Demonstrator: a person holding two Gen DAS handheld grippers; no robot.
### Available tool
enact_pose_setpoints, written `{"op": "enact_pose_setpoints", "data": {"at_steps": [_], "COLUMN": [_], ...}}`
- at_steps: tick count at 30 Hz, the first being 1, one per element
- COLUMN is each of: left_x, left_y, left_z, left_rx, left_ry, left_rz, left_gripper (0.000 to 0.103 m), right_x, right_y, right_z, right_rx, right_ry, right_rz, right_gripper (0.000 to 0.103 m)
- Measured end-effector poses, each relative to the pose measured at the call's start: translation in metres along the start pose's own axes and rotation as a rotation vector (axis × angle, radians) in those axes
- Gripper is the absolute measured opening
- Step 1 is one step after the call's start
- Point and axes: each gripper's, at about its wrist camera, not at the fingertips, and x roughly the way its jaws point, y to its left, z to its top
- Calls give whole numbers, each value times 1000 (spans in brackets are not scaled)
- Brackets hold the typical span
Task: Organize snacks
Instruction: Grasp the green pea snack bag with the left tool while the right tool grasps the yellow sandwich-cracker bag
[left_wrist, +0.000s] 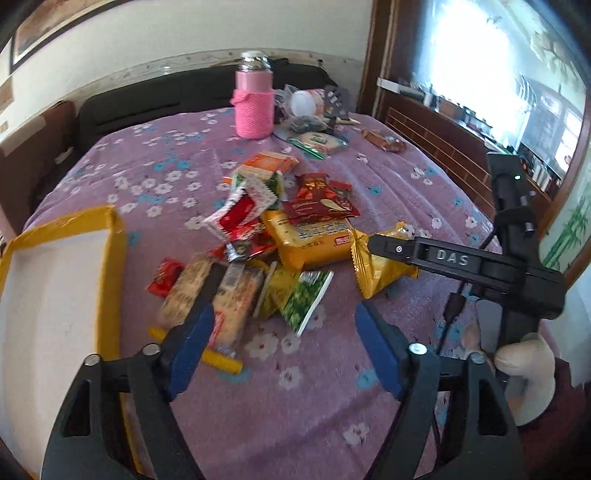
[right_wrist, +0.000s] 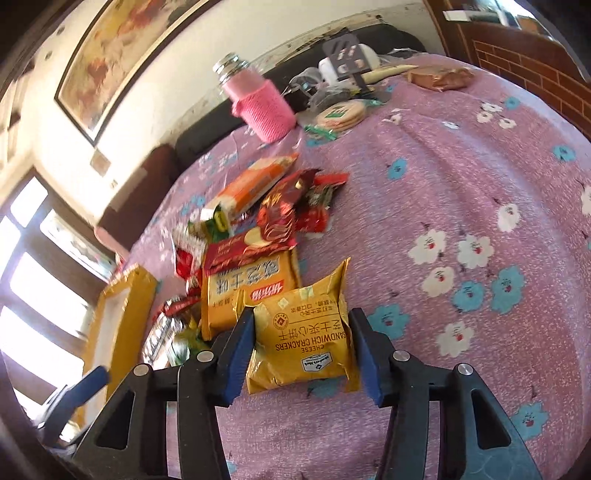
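A: Where does the right gripper (right_wrist: 301, 345) stand?

B: Its blue pads (right_wrist: 236, 354) sit on either side of the gold cheese sandwich cracker packet (right_wrist: 303, 339); the left pad touches the packet's edge, the right pad lies just beside the other edge; whether the packet is truly clamped cannot be told; the packet lies on the purple flowered cloth (right_wrist: 461, 192).

A: And the left gripper (left_wrist: 284, 347)?

B: Its fingers are spread wide with nothing between them; it hovers over the cloth, near the snack pile (left_wrist: 280, 229).

A: What is in the pile?

B: A larger gold biscuit pack (left_wrist: 310, 240), a dark red packet (left_wrist: 317, 203) on top of it, an orange pack (left_wrist: 271, 162) behind, a green packet (left_wrist: 306, 299) at the near edge, and pale cracker packs (left_wrist: 207, 295) under the left finger; the cracker packet sits at the pile's right edge, just beside the larger gold pack.

A: Anything beside the pile?

B: A yellow-rimmed box (left_wrist: 110, 258) with a white inside lies to the left; a jar in a pink knitted sleeve (left_wrist: 255, 103) stands upright at the far side, with a round cracker pack (right_wrist: 341, 114) near it.
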Motion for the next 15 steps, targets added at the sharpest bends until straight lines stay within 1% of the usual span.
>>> {"op": "enact_pose_setpoints", "data": {"at_steps": [2, 4, 7, 8, 9, 10, 11, 13, 15], "left_x": [17, 28, 49, 57, 63, 67, 68, 64, 55], "left_y": [-5, -12, -21, -24, -25, -25, -24, -17, -11], "left_z": [7, 9, 10, 9, 7, 4, 3, 2, 1], "left_rx": [30, 67, 119, 138, 149, 154, 151, 98, 66], "left_ry": [42, 57, 101, 122, 136, 144, 137, 130, 105], "left_rz": [-22, -28, -25, -4, 12, 47, 56, 25, 25], "left_gripper": [55, 55, 55, 55, 50, 43, 35, 34, 31], "right_x": [-3, -5, -6, -6, -6, -6, -7, -6, -5], "right_y": [-4, -6, -6, -5, -5, -5, -5, -5, -4], "right_z": [2, 3, 3, 3, 3, 3, 3, 3, 4], "right_rx": [13, 18, 17, 13, 10, 8, 6, 4, 1], "right_ry": [-10, -14, -17, -20, -21, -23, -25, -24, -22], "right_rz": [6, 7, 9, 7, 6, 5, 5, 2, 2], "right_gripper": [52, 52, 52, 52, 52, 52, 52, 52, 52]}}
